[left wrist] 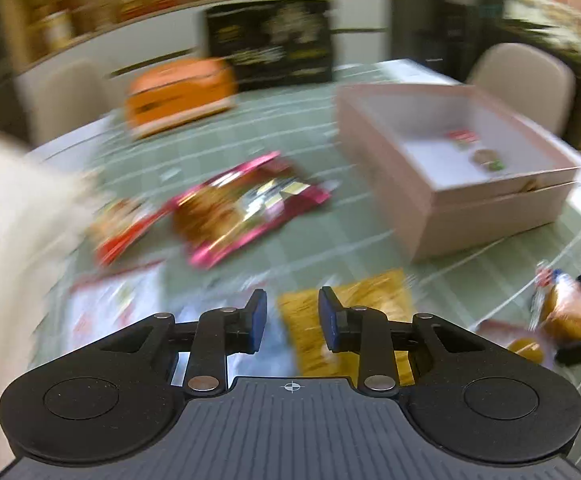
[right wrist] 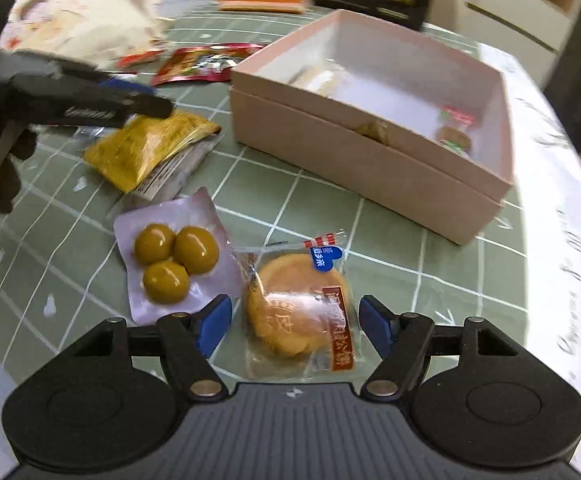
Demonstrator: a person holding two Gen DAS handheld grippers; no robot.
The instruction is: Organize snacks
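My right gripper [right wrist: 295, 322] is open and points down over a wrapped round pastry [right wrist: 298, 304] on the green checked tablecloth. Its blue pads stand either side of the wrapper, not pressing it. Left of the pastry lies a clear pack of three green plums [right wrist: 170, 260]. My left gripper [left wrist: 292, 312] is open by a narrow gap with nothing between the pads. It hovers over a yellow packet [left wrist: 354, 308], also seen as the yellow packet [right wrist: 150, 148] in the right wrist view. An open pink box [right wrist: 370, 160] holds a few small snacks [right wrist: 456, 128].
A pink-red packet [left wrist: 246, 208] and a small red packet [left wrist: 122, 232] lie mid-table. An orange box [left wrist: 178, 96] and a black box [left wrist: 270, 44] stand at the far side. A white bag [right wrist: 74, 20] sits left. Chairs [left wrist: 526, 76] ring the table. The left wrist view is blurred.
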